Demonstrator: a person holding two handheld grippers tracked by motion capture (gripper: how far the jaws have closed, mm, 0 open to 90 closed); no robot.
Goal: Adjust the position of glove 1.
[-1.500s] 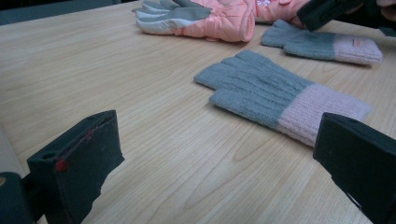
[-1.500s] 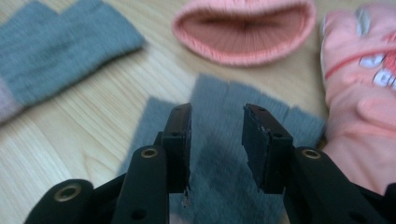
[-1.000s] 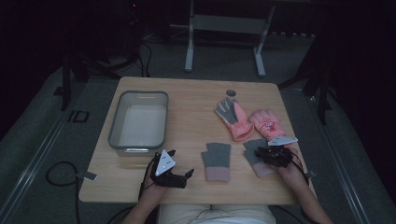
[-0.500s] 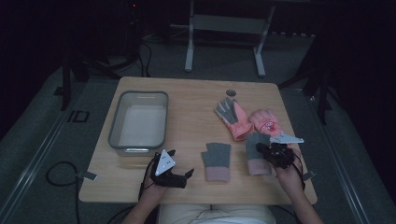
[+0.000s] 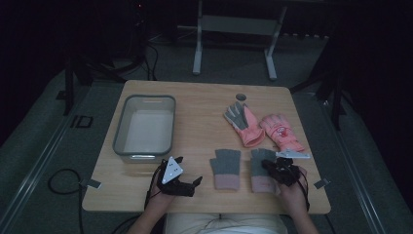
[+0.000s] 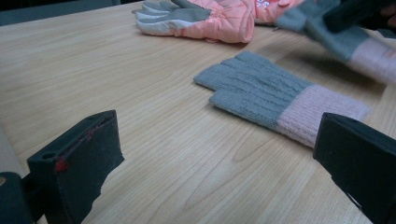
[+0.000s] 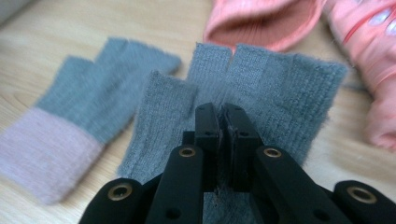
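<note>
The right gripper point(image 7: 223, 140) pinches the grey knit glove point(image 7: 261, 88) to lift it, while the left gripper point(image 6: 219, 158) waits spread above the counter point(image 6: 140, 154).

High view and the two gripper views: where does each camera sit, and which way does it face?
High view: above the person's side, looking forward and down on the table; forearms and both grippers show.
Left gripper view: low over the wood, facing the left grey glove; fingers wide apart.
Right gripper view: fingers shut on the right grey glove.
Shared: both grey gloves, pink gloves.
</note>
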